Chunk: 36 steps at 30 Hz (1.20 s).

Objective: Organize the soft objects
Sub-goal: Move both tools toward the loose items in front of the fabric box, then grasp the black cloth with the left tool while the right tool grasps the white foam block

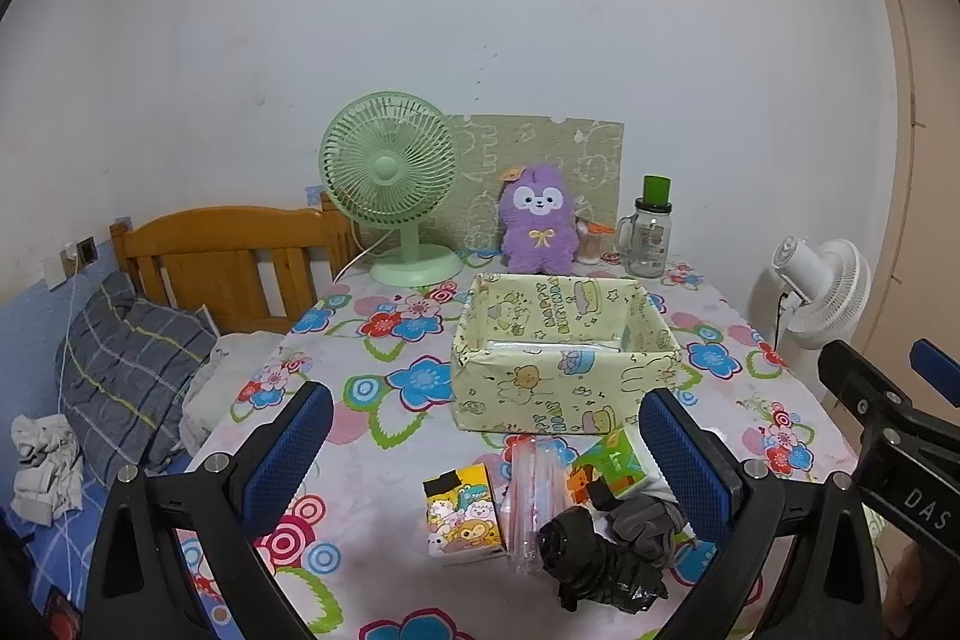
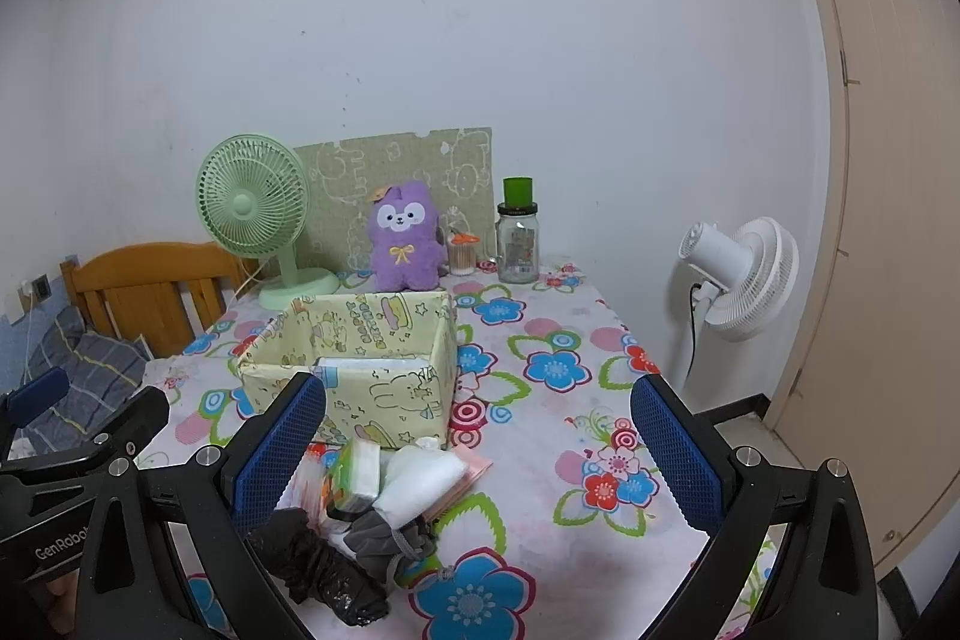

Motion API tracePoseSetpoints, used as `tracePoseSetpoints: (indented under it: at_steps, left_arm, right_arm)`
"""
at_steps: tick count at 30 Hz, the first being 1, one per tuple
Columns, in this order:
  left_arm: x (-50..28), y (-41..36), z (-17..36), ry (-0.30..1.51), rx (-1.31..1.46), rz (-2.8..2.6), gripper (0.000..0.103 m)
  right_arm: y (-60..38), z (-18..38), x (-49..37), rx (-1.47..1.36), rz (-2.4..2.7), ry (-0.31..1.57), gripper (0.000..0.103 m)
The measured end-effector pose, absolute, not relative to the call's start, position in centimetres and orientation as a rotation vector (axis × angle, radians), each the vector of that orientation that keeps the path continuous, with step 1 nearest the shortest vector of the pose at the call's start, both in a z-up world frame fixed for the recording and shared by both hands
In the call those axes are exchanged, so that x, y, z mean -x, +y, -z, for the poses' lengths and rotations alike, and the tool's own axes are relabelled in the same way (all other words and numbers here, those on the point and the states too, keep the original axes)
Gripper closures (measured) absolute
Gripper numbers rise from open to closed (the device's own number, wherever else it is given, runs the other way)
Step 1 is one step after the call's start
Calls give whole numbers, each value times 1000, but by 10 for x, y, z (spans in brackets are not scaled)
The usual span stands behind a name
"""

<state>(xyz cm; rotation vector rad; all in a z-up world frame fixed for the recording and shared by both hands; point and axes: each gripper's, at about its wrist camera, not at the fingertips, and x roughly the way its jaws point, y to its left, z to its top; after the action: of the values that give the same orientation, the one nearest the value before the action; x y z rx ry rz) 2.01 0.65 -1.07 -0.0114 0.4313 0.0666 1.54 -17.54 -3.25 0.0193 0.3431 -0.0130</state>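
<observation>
Above the table, both grippers hover level, jaws spread.

Between the left claw's rough blue pads lies a crinkled glossy black plastic bag, beyond it a matt paper-covered box on smooth floral cloth.

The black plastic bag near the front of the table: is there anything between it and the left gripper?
Nothing visible blocks it. The black plastic bag lies on the table just ahead of the open left gripper, between its fingers' line. A grey cloth touches its right side.
</observation>
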Motion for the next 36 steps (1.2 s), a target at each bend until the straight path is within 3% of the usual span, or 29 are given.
tracePoseSetpoints:
  at_steps: [15,19,36]
  left_arm:
    - [-19,5,18,448,20,-39,0]
    - [-21,8,25,462,54,-39,5]
    - [-36,-10,81,570,10,40,11]
  right_arm:
    - [-176,33,-16,-29,9,347,0]
    - [-176,37,-17,-35,10,345,0]
    - [-160,94,-38,-22,-55,452,3]
